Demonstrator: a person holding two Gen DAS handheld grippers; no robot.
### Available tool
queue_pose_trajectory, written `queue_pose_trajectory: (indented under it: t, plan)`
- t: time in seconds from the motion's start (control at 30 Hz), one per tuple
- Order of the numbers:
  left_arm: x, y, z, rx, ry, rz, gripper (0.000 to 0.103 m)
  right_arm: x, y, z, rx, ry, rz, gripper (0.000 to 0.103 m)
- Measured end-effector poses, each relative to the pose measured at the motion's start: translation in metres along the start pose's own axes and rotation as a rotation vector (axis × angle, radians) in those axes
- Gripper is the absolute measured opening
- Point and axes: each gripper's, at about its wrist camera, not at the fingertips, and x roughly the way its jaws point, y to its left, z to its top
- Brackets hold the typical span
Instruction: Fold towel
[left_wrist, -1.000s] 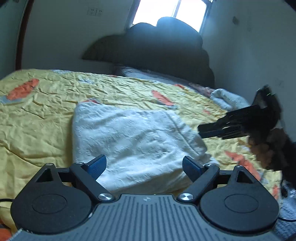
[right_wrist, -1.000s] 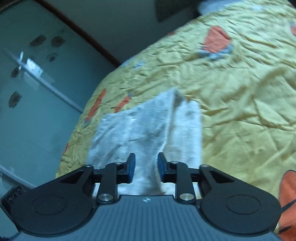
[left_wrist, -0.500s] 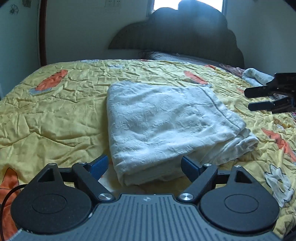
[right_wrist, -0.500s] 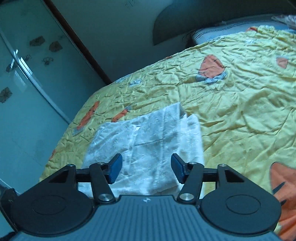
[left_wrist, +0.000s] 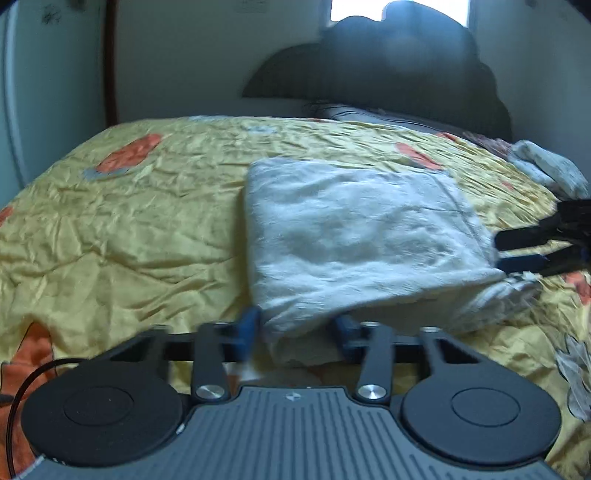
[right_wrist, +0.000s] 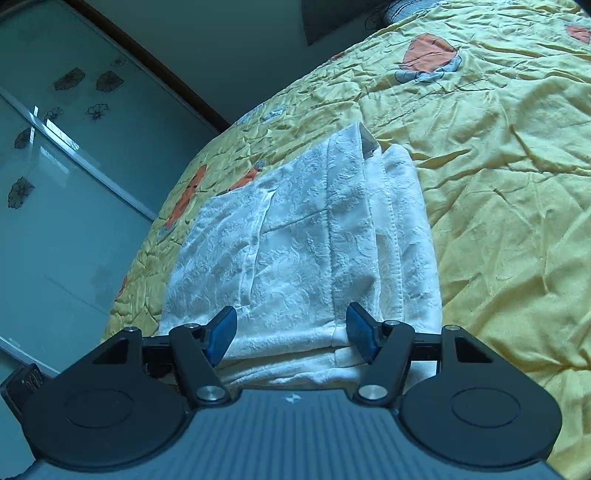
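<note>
The towel (left_wrist: 354, 236), white and folded into a thick stack, lies on the yellow quilt (left_wrist: 122, 229) in the middle of the bed. Orange patches are printed on the quilt.

The left gripper (left_wrist: 295, 334) sits low at the near corner of the towel. Its jaws have just been closing, and the folded corner is between the blue pads (left_wrist: 249, 326). The frame is blurred there, so it cannot be told whether the pads press the cloth yet.

The right gripper (right_wrist: 291, 328) is at the towel's short end, at the right edge of the left view. Its jaws stand apart, with the layered end of the towel between them; the pads (right_wrist: 360, 332) are beside the cloth and do not squeeze it. In the right view the seams and stacked layers of the towel run away from the gripper, with one loose corner sticking up at the far end.

Around the towel the quilt is bare and wrinkled. A dark headboard (left_wrist: 388, 66) stands at the far end of the bed under a bright window (left_wrist: 354, 9), with a pillow (left_wrist: 376, 114) in front of it. A bundle of pale cloth (left_wrist: 550, 170) lies near the bed's far right edge. Past the far side of the bed, frosted glass doors (right_wrist: 74, 166) with flower prints fill the wall. A black cable (left_wrist: 29, 380) loops beside the left gripper.
</note>
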Motion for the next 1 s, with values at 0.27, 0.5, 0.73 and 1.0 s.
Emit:
queue_pose_trajectory:
  t: [0.27,0.5,0.73,1.0]
  plan:
    - [-0.012,0.012,-0.006,-0.045,0.035,0.018,0.023,0.001,-0.007,0.001,0.003,0.010,0.035,0.064]
    - [-0.012,0.026,-0.009,-0.182,0.052,-0.027,0.013,0.001,-0.011,0.001,0.005,0.008,0.053,0.064]
    - [-0.016,0.041,-0.003,-0.213,0.112,-0.122,0.010,-0.007,-0.024,0.009,0.114,0.028,0.100,0.065]
    - [-0.022,0.070,0.069,-0.296,-0.039,-0.288,0.051,-0.026,-0.021,0.085,0.208,-0.150,0.167,0.078]
